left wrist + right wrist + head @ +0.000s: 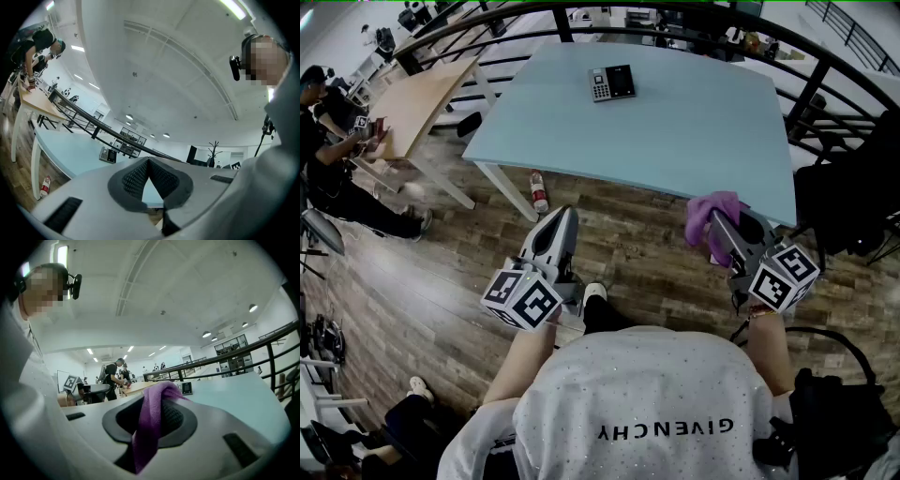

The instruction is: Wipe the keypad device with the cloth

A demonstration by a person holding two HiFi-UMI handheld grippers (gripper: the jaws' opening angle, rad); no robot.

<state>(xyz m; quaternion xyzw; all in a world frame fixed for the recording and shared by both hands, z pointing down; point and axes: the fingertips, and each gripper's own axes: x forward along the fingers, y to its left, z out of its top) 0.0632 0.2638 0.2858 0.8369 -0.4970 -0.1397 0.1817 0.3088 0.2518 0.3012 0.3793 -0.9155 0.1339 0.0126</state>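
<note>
The keypad device (pixel 611 82), black and grey with a small screen, lies flat near the far edge of the pale blue table (pixel 694 131). It shows small in the left gripper view (pixel 107 154) and in the right gripper view (pixel 187 388). My right gripper (pixel 712 221) is shut on a purple cloth (pixel 709 217), held in the air just short of the table's near right edge; the cloth (pixel 151 427) drapes between its jaws. My left gripper (pixel 559 223) is shut and holds nothing, over the floor before the table's near left corner.
A black railing (pixel 825 70) curves behind the table. A wooden table (pixel 417 103) stands to the left with a seated person (pixel 328 141) beside it. A bottle (pixel 539 191) lies on the wood floor by the table leg. A black bag (pixel 839 422) sits at my right.
</note>
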